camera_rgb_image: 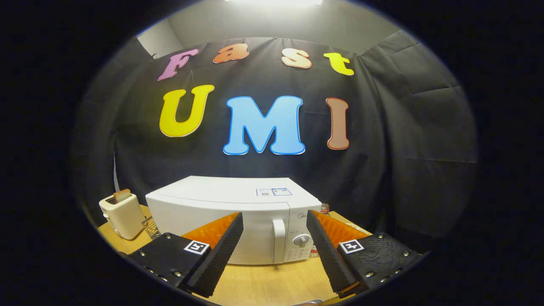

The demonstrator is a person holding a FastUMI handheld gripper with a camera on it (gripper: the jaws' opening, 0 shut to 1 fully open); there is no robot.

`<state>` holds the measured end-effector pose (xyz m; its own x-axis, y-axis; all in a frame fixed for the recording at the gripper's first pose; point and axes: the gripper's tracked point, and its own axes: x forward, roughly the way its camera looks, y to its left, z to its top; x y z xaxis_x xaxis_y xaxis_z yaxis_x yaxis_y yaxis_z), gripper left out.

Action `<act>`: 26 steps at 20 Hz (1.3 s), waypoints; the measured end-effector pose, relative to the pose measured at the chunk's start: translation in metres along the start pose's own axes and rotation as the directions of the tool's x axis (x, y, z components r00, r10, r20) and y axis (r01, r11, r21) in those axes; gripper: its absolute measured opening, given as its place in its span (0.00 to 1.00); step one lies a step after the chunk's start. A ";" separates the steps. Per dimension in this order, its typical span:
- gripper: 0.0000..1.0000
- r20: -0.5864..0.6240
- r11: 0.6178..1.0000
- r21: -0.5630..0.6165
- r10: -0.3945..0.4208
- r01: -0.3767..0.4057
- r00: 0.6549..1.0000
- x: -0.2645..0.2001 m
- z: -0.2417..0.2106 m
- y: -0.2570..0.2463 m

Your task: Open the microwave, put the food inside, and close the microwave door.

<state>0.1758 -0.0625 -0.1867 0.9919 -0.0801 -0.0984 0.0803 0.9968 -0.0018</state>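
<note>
Gripper view: the scene is taken along the two fingers toward the closed microwave (238, 221).
Microwave: set on the wooden table (272, 282), door handle (279, 240) faced forward, apparently so it can be reached.
Food: cannot be identified with certainty.
Toaster (123, 214): placed left of the microwave.
Gripper (275, 229): fingers held wide apart, nothing gripped or touched; handle framed between them, beyond.
</note>
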 end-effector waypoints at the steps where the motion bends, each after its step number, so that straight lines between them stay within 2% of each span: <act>1: 0.96 -0.010 1.000 -0.002 0.001 -0.001 1.000 0.009 -0.009 -0.001; 9: 0.90 -0.013 1.000 -0.009 -0.001 0.001 1.000 0.070 -0.058 -0.006; 10: 0.83 -0.016 1.000 -0.010 -0.011 0.011 1.000 0.076 -0.065 -0.009; 13: 0.80 -0.041 0.999 -0.021 -0.024 0.023 0.999 0.094 -0.081 -0.008; 14: 0.69 -0.048 1.000 -0.019 -0.019 0.019 0.999 0.096 -0.084 -0.008; 15: 0.66 -0.052 1.000 -0.007 0.008 -0.008 0.999 0.101 -0.089 -0.002; 16: 0.57 -0.070 1.000 -0.014 0.005 -0.006 0.998 0.100 -0.094 -0.002; 17: 0.45 -0.074 1.000 -0.026 0.001 -0.003 0.997 0.097 -0.096 -0.005; 20: 0.31 -0.106 1.000 -0.011 0.019 -0.020 0.994 0.097 -0.096 -0.006; 21: 0.21 -0.126 0.999 0.025 0.042 -0.039 0.991 0.096 -0.099 -0.005; 22: 0.21 -0.141 0.997 0.064 0.061 -0.052 0.988 0.095 -0.098 -0.005; 23: 0.11 -0.145 0.995 0.076 0.070 -0.059 0.987 0.094 -0.098 -0.005; 26: 0.10 -0.153 0.994 0.092 0.067 -0.053 0.986 0.093 -0.099 -0.003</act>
<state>0.2578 -0.0723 -0.2947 0.9683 -0.0114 -0.2494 0.0362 0.9948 0.0953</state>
